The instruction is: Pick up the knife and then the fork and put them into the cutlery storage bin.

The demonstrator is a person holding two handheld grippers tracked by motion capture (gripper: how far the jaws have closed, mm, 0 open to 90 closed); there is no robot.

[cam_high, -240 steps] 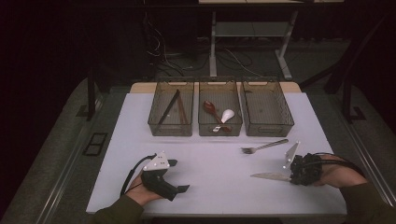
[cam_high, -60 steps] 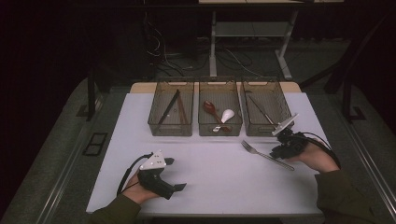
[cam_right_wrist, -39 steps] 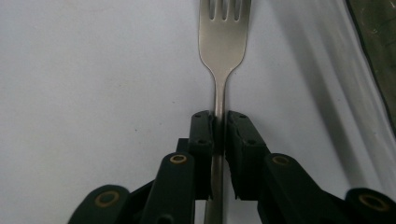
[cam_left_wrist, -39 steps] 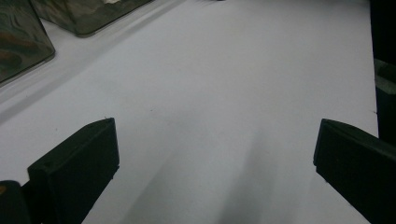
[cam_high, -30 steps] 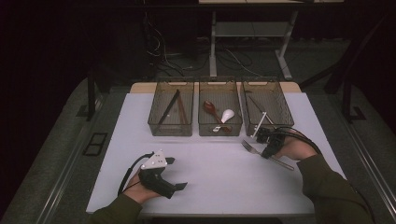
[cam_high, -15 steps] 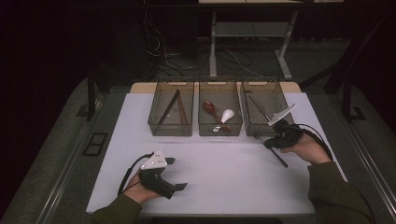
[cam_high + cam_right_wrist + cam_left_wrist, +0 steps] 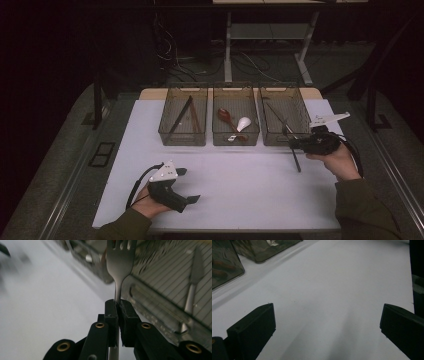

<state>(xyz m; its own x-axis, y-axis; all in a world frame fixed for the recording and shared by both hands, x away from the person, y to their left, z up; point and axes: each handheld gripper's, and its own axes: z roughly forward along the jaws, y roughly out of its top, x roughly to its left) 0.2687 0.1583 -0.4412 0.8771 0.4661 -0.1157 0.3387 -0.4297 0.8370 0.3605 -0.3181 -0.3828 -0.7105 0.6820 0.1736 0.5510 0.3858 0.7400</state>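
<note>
Right gripper view: right gripper has its jaws pressed together on the neck of the fork; tines point away from the camera, toward the right bin.
Change, right side: one second ago the fork lay on the table and the gripper was reaching down to it; now the fork is lifted, handle hanging below the right gripper in the high view.
Meaning: pick-up is judged complete; next step is likely placing the fork into the right bin, already near.
Left gripper: left gripper jaws stand wide apart, nothing between them; it remains resting on the white table as before.
Surroundings: knife lies in the right bin; spoons in the middle bin; chopsticks in the left bin.
Obstruction: the near wall of the right bin stands between fork and bin floor; the fork must clear it.
</note>
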